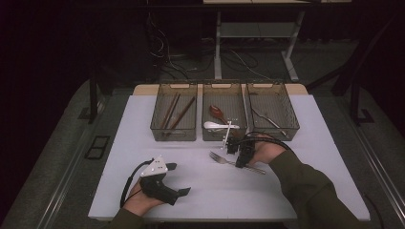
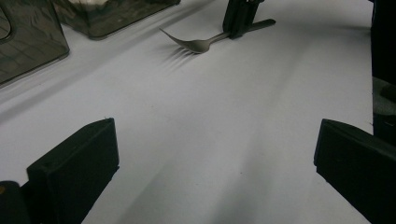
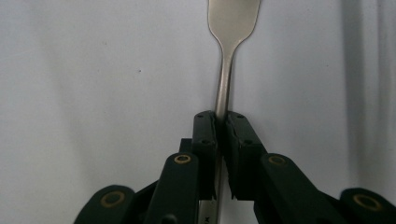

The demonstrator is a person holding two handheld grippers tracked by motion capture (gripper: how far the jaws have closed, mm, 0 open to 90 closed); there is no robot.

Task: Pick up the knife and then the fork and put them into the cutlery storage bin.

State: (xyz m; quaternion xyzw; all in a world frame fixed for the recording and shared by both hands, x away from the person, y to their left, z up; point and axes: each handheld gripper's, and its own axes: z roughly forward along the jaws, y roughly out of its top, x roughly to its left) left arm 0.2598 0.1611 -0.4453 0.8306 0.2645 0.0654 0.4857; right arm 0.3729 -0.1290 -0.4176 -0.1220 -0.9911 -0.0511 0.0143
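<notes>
A metal fork [image 1: 223, 159] lies on the white table [image 1: 296, 143] in front of the middle bin, tines to the left. My right gripper [image 1: 242, 161] comes down on its handle from the right. In the right gripper view the right gripper [image 3: 221, 119] has its jaws pressed onto the thin neck of the fork [image 3: 229, 51]. My left gripper [image 1: 179, 179] rests near the table's front left with jaws wide apart and nothing between them. The left gripper view looks past the left gripper [image 2: 215, 154] to the fork [image 2: 196, 44] and the right gripper [image 2: 239, 21].
Three clear bins stand in a row at the back of the table. The left bin [image 1: 174, 137] holds brown chopsticks, the middle bin [image 1: 216, 138] a red spoon and a white spoon, and the right bin [image 1: 286, 133] a metal utensil. Bare table lies between the two grippers.
</notes>
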